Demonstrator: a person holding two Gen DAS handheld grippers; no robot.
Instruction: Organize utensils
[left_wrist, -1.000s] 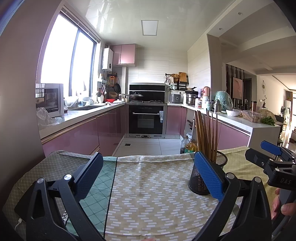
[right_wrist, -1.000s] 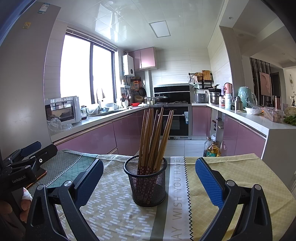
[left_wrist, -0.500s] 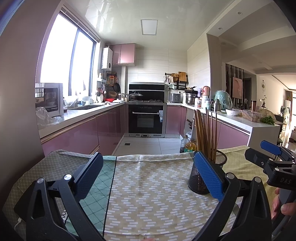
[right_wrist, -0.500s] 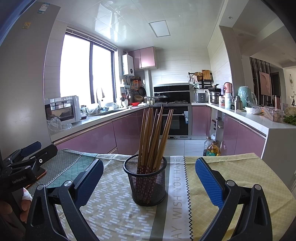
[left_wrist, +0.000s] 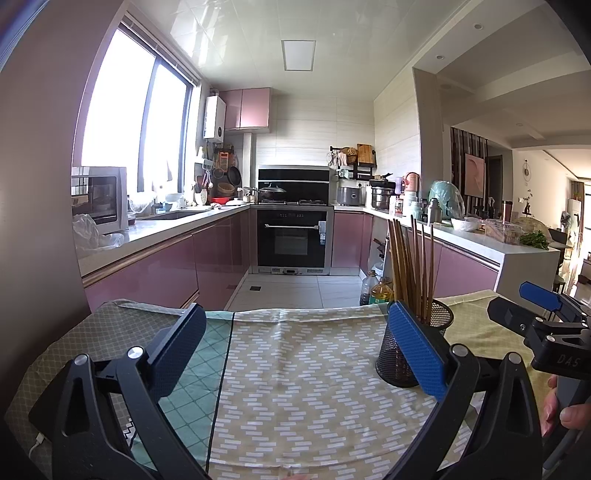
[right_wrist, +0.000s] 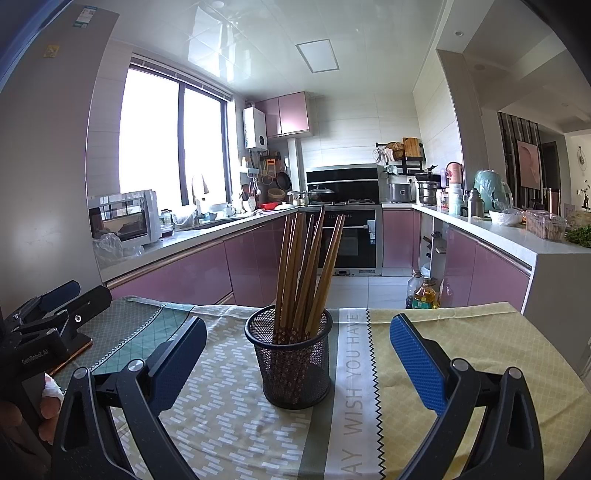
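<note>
Both grippers are empty with their jaws wide apart: the right gripper (right_wrist: 297, 360) hangs low over the near edge of the table (right_wrist: 480, 332) with the mesh cup (right_wrist: 297, 363) framed between its blue pads, and the left gripper (left_wrist: 295, 349) faces bare tablecloth (left_wrist: 303, 369) toward the table's left half. Almost nothing has changed over the last second; each camera has drifted only slightly, the cup sits where it was, and the chopsticks (right_wrist: 306, 273) lean in the same fan. That stillness suggests the sorting is either finished or paused, since every chopstick in view already stands in the cup and none lies on the cloth, though the near edge below both cameras is hidden, so a stray one there cannot be ruled out. The right wrist view gives the cup head-on, standing just left of the printed strip of the cloth, roughly midway between the table's left and right edges, with the left gripper (right_wrist: 48, 321) off by the left edge and fingertips (right_wrist: 50, 397) on its handle. The left wrist view instead puts the cup (left_wrist: 413, 343) half behind its own right pad, and shows the right gripper (left_wrist: 543, 314) beyond it near the right edge, with a hand (left_wrist: 565, 406) on its grip.
</note>
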